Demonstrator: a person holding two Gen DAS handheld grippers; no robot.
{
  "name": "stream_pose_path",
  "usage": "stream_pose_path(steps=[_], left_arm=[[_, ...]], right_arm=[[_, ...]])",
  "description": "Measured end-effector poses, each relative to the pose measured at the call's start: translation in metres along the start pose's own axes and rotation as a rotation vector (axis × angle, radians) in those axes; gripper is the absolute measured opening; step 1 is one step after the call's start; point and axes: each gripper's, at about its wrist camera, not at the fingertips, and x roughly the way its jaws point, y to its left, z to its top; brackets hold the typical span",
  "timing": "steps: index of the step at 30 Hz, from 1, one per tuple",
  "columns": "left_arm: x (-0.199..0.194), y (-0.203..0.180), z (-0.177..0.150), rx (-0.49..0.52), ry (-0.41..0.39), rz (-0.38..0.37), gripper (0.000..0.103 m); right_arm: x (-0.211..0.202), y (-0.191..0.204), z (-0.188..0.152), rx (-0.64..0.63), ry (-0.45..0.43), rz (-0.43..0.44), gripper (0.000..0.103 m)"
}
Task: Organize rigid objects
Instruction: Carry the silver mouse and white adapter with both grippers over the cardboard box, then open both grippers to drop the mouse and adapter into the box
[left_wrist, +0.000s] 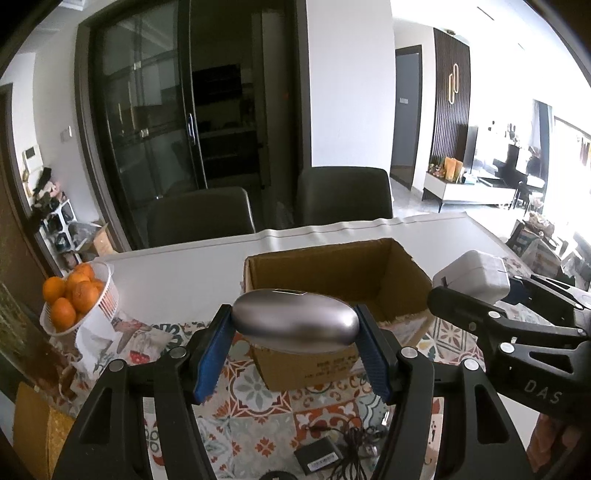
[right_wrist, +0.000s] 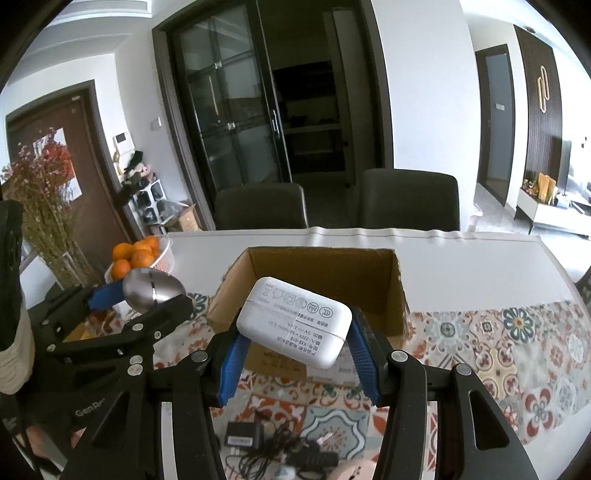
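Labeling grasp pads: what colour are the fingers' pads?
Blue pads, on black fingers; clearest in the right wrist view.

Left gripper (left_wrist: 295, 334): black plastic linkage arms, silver round screws at the pivots, ribbed blue pads (left_wrist: 212, 354). Right gripper (right_wrist: 295, 341): same build (white lettering "DAS" on one arm, "GenRo…" on the left's).
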Motion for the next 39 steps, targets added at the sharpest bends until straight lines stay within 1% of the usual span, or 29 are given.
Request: stream_pose_path(steps=[3,9,13,17,19,21,24,28,31,32,33,35,37,39], left_arm=[[0.015,0.003,0.009,-0.01,0.029,-0.005,0.064],[0.045,0.004,0.023,0.008,0.083,0.0,0.064],[0.072,0.007,0.028,0.007,0.149,-0.004,0.064],[0.095,0.01,0.027,0.0,0.207,-0.002,0.064],[0.105,0.011,0.026,-0.005,0.241,-0.016,0.064],[0.114,0.011,0.024,-0.01,0.272,-0.03,0.064],[0.124,0.011,0.02,-0.003,0.306,-0.027,0.064],[0.135,0.01,0.018,-0.012,0.338,-0.025,0.064],[0.138,0.01,0.017,-0.016,0.348,-0.025,0.065],[0.138,0.01,0.017,-0.014,0.35,-0.022,0.067],[0.138,0.01,0.018,-0.013,0.349,-0.019,0.072],[0.136,0.011,0.019,-0.014,0.335,-0.004,0.074],[0.132,0.012,0.021,-0.014,0.324,0.015,0.078],[0.124,0.011,0.021,-0.015,0.3,0.037,0.082]], right_arm=[[0.014,-0.004,0.01,-0.006,0.014,0.006,0.052],[0.044,-0.013,0.028,-0.016,0.065,0.013,0.052],[0.071,-0.023,0.035,-0.016,0.136,-0.001,0.052],[0.1,-0.035,0.035,0.013,0.225,-0.003,0.052],[0.114,-0.041,0.033,0.038,0.266,0.004,0.052],[0.123,-0.043,0.031,0.04,0.295,0.006,0.052],[0.134,-0.045,0.026,0.037,0.34,0.012,0.052],[0.142,-0.046,0.023,0.021,0.371,-0.007,0.052],[0.144,-0.046,0.022,0.021,0.387,-0.01,0.052],[0.145,-0.047,0.022,0.018,0.39,-0.011,0.052],[0.145,-0.048,0.022,0.017,0.391,-0.013,0.053],[0.143,-0.048,0.023,0.021,0.388,-0.017,0.066],[0.141,-0.049,0.024,0.025,0.38,-0.035,0.069],[0.137,-0.048,0.026,0.018,0.367,-0.052,0.07]])
